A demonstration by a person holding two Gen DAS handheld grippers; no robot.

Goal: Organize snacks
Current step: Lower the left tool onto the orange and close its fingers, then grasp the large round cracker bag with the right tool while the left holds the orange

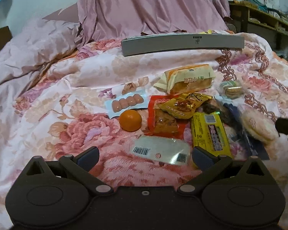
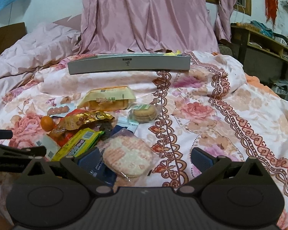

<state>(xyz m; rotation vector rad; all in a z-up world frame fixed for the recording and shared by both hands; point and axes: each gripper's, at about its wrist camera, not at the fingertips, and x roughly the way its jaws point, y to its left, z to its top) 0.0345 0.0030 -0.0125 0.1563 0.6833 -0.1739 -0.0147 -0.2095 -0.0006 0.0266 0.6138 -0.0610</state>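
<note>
A heap of snacks lies on a floral bedspread (image 1: 53, 88). In the left wrist view I see an orange (image 1: 130, 120), a sausage pack (image 1: 127, 102), a red packet (image 1: 163, 122), a gold packet (image 1: 184, 105), a yellow bar (image 1: 211, 132), a cake pack (image 1: 190, 78) and a clear silvery pack (image 1: 161, 150). My left gripper (image 1: 144, 155) is open, just short of the silvery pack. My right gripper (image 2: 144, 158) is open too, with a round rice cracker pack (image 2: 127, 156) between its fingers, untouched. A biscuit pack (image 2: 145, 113) lies farther off.
A long grey box (image 1: 182, 44) (image 2: 128, 63) stands at the back of the bedspread, in front of a pink curtain (image 2: 147, 15). Wooden shelves (image 2: 268, 44) stand at the right. The bedspread right of the heap (image 2: 220, 115) holds no snacks.
</note>
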